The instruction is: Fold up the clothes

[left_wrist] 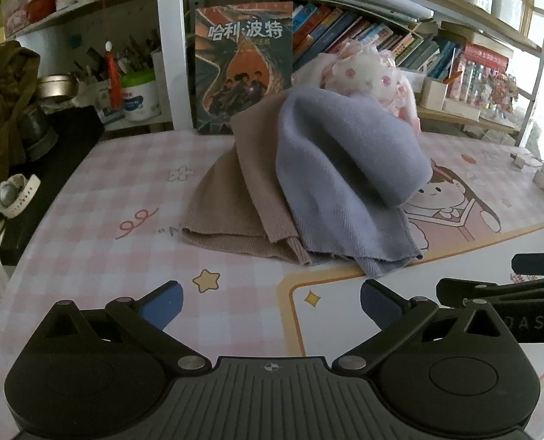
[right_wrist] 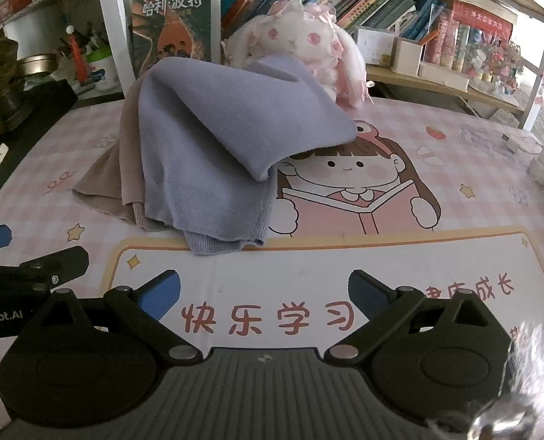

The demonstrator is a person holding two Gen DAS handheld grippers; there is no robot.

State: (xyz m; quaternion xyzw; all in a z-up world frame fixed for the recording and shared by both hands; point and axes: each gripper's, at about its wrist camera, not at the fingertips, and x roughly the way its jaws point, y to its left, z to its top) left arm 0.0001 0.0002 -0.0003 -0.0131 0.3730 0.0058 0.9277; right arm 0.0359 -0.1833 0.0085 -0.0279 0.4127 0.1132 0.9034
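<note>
The left tongs (left_wrist: 272, 306) stand wide apart with nothing between the blue pads, hovering over the near edge of the tabletop (left_wrist: 99, 220), angled down toward it. The right tongs (right_wrist: 264, 293) are spread just as wide and empty too, above the white panel with red characters (right_wrist: 268, 319) printed on the mat. The two tools sit side by side; each shows at the edge of the other's view.

Beyond both, toward the middle of the tabletop, lies the heap of clothes. A lavender-blue garment (left_wrist: 345, 168) is draped on top, one part bulging up and folding over, its ribbed hem trailing toward the near side. Under it and to the left lies a beige knit garment (left_wrist: 228, 205), its hem flat on the pink checked mat. The lavender piece partly covers the printed cartoon girl (right_wrist: 349, 168) reading a book.

Behind the heap, touching its far side, sits a white and pink plush rabbit (right_wrist: 301, 40). Left of it a book with an orange cover picture (left_wrist: 242, 69) stands upright against the shelf. Rows of books (right_wrist: 363, 3) fill the shelf on the far right. A white wristwatch (left_wrist: 15, 194) lies at the far left.
</note>
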